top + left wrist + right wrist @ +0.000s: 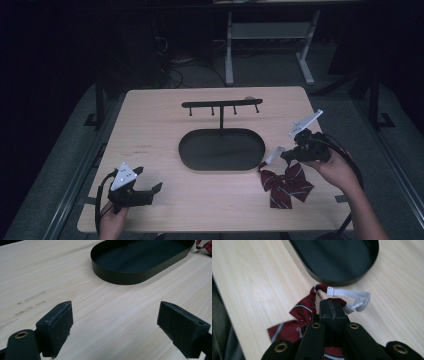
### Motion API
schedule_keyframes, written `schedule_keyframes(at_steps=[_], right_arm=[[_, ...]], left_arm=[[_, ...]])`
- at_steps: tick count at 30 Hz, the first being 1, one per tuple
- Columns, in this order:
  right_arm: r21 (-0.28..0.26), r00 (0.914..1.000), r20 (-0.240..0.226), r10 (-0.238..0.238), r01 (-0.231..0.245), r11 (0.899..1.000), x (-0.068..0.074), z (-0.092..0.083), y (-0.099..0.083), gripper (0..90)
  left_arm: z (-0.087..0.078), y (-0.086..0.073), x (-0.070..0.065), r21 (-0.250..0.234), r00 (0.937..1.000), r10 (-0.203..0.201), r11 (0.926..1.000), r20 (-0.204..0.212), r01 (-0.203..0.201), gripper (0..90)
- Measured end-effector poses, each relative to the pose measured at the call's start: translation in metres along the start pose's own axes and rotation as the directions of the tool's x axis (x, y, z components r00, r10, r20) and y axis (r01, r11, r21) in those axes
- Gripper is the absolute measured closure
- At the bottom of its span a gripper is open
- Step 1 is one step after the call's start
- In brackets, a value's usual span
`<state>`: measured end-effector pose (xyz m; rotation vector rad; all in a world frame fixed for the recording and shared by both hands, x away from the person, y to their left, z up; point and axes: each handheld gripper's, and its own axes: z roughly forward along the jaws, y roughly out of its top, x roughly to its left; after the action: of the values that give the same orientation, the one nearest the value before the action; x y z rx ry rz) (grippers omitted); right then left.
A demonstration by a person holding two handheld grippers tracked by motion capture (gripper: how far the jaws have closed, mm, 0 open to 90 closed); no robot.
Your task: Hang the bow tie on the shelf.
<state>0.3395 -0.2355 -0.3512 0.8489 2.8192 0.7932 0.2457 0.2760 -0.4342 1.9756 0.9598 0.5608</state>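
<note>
Right gripper view: the right tongs (333, 305) are clenched on the dark red striped bow tie (303, 312), just beside the black oval tray (342, 280) on the table (257, 277). Well apart from the tray, the left tongs (115, 322) gape wide, holding nothing.
</note>
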Motion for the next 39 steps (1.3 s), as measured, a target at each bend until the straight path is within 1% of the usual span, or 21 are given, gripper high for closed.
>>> schedule_keyframes(at_steps=[5, 8, 10, 17, 18, 19, 22, 31, 32, 33, 37, 39], right_arm=[[-0.017, 0.9987, 0.011, -0.05, 0.05, 0.999, 0.011, -0.011, 0.01, 89.6], [-0.025, 0.9976, 0.011, -0.069, 0.069, 0.997, 0.016, -0.017, 0.016, 89.6], [-0.03, 0.9959, 0.016, -0.089, 0.09, 0.996, 0.018, -0.021, 0.021, 89.5], [-0.04, 0.9916, 0.027, -0.127, 0.128, 0.991, 0.025, -0.033, 0.038, 89.6], [-0.046, 0.9906, 0.025, -0.134, 0.135, 0.99, 0.027, -0.036, 0.044, 89.6], [-0.046, 0.9906, 0.025, -0.134, 0.135, 0.99, 0.027, -0.036, 0.044, 89.6], [-0.042, 0.9877, 0.031, -0.154, 0.155, 0.987, 0.03, -0.041, 0.056, 89.5], [-0.054, 0.9839, 0.038, -0.175, 0.176, 0.983, 0.028, -0.052, 0.084, 89.6], [-0.048, 0.9844, 0.041, -0.171, 0.173, 0.984, 0.028, -0.053, 0.087, 89.6], [-0.046, 0.9829, 0.047, -0.178, 0.18, 0.983, 0.027, -0.054, 0.091, 89.5], [-0.055, 0.9838, 0.054, -0.171, 0.174, 0.983, 0.024, -0.06, 0.104, 89.6], [-0.058, 0.9826, 0.058, -0.176, 0.18, 0.982, 0.022, -0.061, 0.109, 89.5]], left_arm=[[0.0, 0.0, 0.0, 0.0, 1.0, 0.001, 1.0, -0.001, -0.001, 13.0], [0.0, 0.0, 0.0, 0.0, 1.0, 0.005, 1.0, -0.001, -0.005, 13.0], [0.0, 0.0, 0.0, -0.001, 1.0, 0.005, 1.0, -0.001, -0.005, 13.0], [0.0, 0.0, 0.0, -0.004, 1.0, 0.001, 1.0, -0.001, -0.001, 13.0], [0.0, 0.0, 0.0, -0.005, 1.0, 0.0, 1.0, -0.001, 0.0, 13.0], [0.0, 0.0, 0.0, -0.005, 1.0, 0.0, 1.0, -0.001, 0.0, 13.0], [0.0, 0.0, 0.0, -0.004, 1.0, -0.002, 1.0, -0.001, 0.002, 13.0], [0.0, 0.0, 0.001, -0.005, 1.0, -0.002, 1.0, -0.003, 0.002, 13.0], [0.0, 0.0, 0.001, -0.005, 1.0, -0.004, 1.0, -0.002, 0.004, 13.0], [0.0, 0.0, 0.001, -0.005, 1.0, -0.003, 1.0, -0.002, 0.003, 13.0], [0.0, 0.0, 0.0, -0.008, 1.0, -0.001, 1.0, -0.002, 0.001, 13.0], [0.0, 0.0, 0.001, -0.007, 1.0, -0.002, 1.0, -0.002, 0.002, 13.0]])
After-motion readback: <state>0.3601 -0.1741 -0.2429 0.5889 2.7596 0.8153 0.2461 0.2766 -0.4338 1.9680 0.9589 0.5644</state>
